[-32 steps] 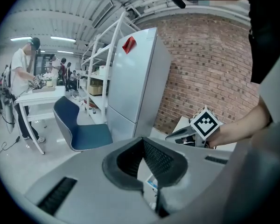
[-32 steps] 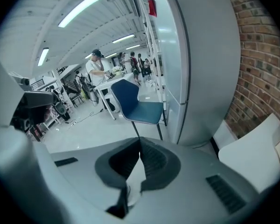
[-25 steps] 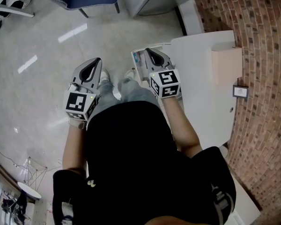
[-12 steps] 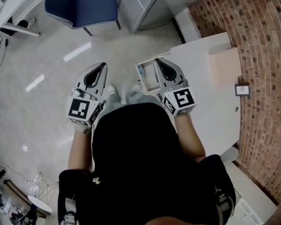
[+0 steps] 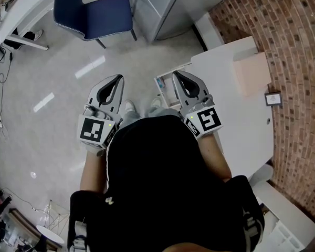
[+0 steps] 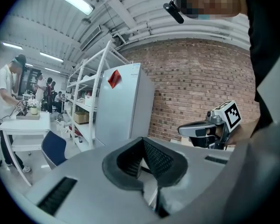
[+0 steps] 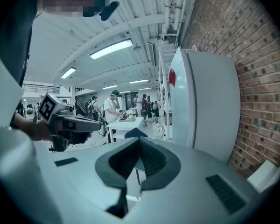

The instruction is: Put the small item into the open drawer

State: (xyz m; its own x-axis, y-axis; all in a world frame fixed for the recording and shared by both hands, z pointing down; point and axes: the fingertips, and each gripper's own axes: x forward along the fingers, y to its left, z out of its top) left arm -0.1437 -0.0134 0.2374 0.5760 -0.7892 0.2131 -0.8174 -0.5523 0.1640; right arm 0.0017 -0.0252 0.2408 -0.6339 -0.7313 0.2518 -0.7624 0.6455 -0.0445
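Below the right gripper (image 5: 176, 75), the open drawer (image 5: 168, 93) shows a bluish item at its left edge, unclear; that gripper and the left gripper (image 5: 119, 79) are closed, empty.

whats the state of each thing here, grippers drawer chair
left gripper: shut, nothing between its jaws
right gripper: shut, nothing between its jaws
drawer: open
blue chair: upright, nobody on it
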